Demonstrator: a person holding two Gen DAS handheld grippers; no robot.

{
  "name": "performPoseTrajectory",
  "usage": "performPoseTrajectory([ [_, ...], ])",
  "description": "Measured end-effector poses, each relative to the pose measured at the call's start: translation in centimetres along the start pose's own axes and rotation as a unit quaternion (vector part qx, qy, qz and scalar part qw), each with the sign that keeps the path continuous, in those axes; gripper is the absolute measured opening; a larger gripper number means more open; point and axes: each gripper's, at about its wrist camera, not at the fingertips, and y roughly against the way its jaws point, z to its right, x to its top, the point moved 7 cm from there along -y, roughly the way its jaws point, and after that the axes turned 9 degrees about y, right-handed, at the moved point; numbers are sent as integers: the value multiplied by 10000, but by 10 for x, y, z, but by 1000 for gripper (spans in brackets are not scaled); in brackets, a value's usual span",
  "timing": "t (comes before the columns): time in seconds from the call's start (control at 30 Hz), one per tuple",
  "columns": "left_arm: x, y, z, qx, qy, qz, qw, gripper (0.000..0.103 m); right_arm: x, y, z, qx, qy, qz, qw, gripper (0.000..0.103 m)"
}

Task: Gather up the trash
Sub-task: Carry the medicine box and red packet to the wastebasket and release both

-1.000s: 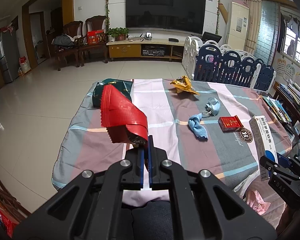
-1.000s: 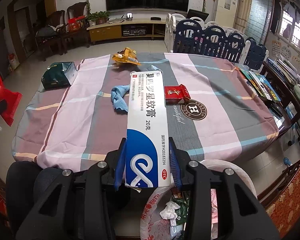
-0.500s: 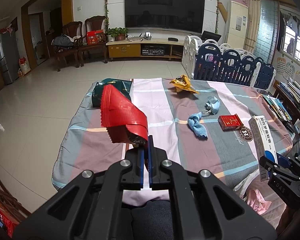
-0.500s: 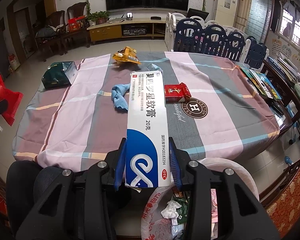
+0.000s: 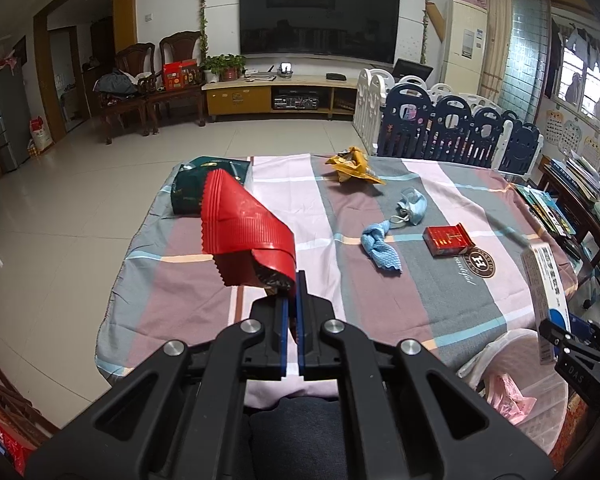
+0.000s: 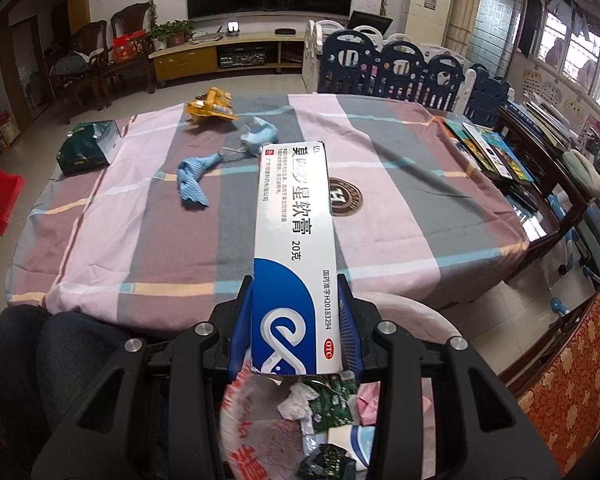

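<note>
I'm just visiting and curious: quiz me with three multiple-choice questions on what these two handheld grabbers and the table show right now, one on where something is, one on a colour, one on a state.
1. Where does the trash bag sit?
A. on the tablecloth's middle
B. below the right gripper, at the table's near edge
C. on the TV stand

2. What colour is the wrapper in the left gripper?
A. red
B. green
C. white

3. How does the right gripper stand?
A. wide open and empty
B. closed on the ointment box
C. pinching the blue cloth

Answers:
1 B: the bag's open mouth, with trash in it, shows under the gripper, short of the tablecloth.
2 A: a crinkle-edged red wrapper sticks up from its shut jaws.
3 B: both pads press the box's sides; the cloth lies loose on the table.
</note>
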Motion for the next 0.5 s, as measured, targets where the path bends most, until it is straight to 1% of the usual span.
performPoseTrajectory([
  [0.13,-5,9,23,-209,-167,65,9996,4,-51,-14,36,-184,-226,-566,9980,40],
  [0.23,-13,14,45,-510,-312,-37,9982,4,-93,-28,49,-272,-333,-1030,9937,40],
  [0.3,-22,15,62,-749,-438,-186,9961,4,-119,-37,52,-176,-437,-1308,9903,40],
  [0.37,-32,14,79,-972,-546,-360,9931,4,-138,-44,51,-73,-439,-1550,9869,40],
  [0.43,-42,13,96,-1110,-687,-474,9903,4,-151,-50,45,167,-336,-1716,9845,44],
  [0.47,-48,13,105,-1167,-777,-523,9887,4,-154,-51,44,239,-282,-1737,9841,53],
  [0.5,-53,13,113,-1215,-860,-565,9872,4,-155,-49,46,188,-262,-1698,9850,66],
])
